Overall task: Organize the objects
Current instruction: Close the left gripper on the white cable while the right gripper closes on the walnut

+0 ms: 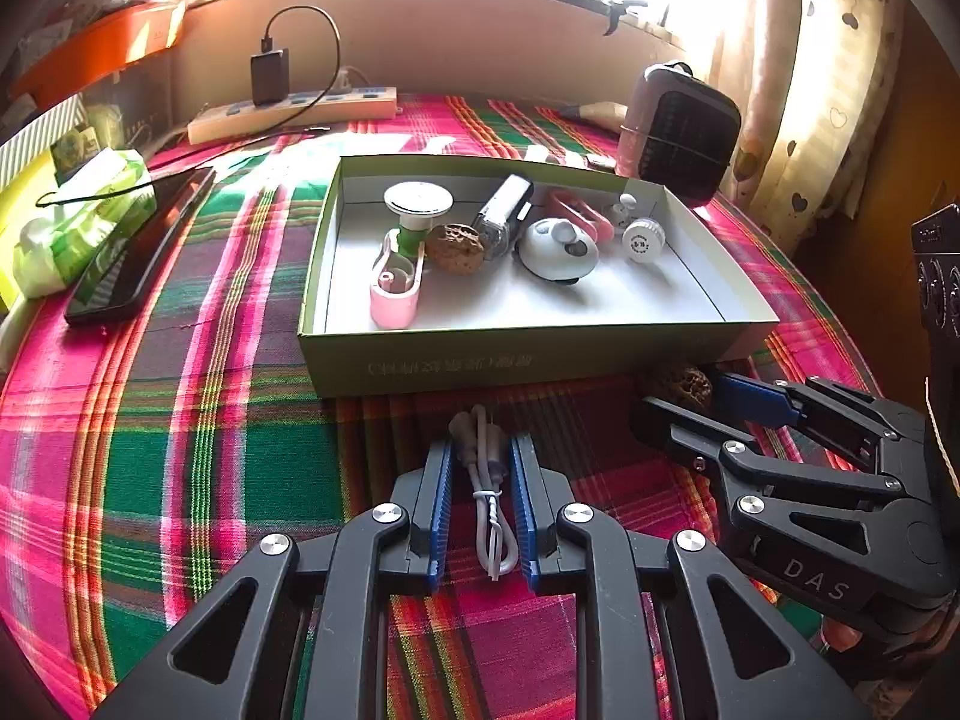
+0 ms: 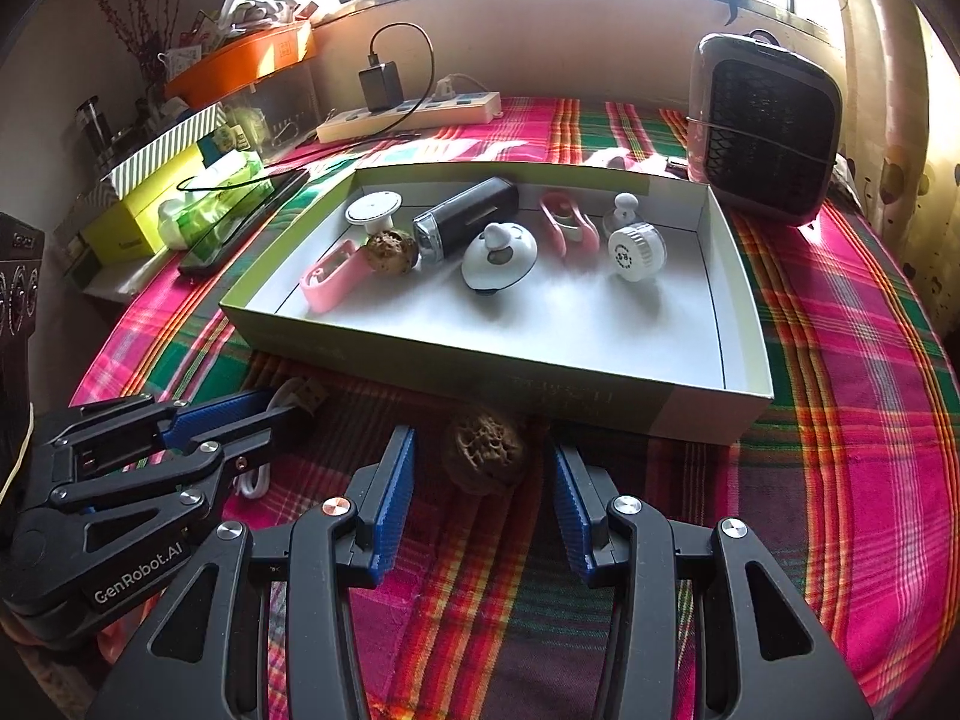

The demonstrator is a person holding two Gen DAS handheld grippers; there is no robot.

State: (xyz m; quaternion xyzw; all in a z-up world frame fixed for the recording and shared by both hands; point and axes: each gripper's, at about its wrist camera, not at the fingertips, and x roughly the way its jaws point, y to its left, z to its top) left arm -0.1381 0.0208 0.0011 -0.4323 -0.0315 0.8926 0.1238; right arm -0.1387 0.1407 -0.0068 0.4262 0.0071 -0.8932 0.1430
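Left wrist view: shallow cardboard box (image 1: 522, 354) on a plaid cloth (image 1: 180, 420).
Box contents: pink clip (image 1: 393, 288), wrinkled walnut (image 1: 454, 247), black torch (image 1: 503, 216), white dome (image 1: 558, 249), white cap (image 1: 642, 240).
Open room: bare box floor along its near wall.
Left gripper (image 1: 480, 450): clamped on a coiled white cable (image 1: 489, 498) before the box.
Right gripper (image 2: 483, 456): jaws apart, straddling a 2nd walnut (image 2: 486, 453), pads not touching.

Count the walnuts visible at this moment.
2. One walnut lies inside the box; the other walnut sits on the cloth before it, between the right tongs.
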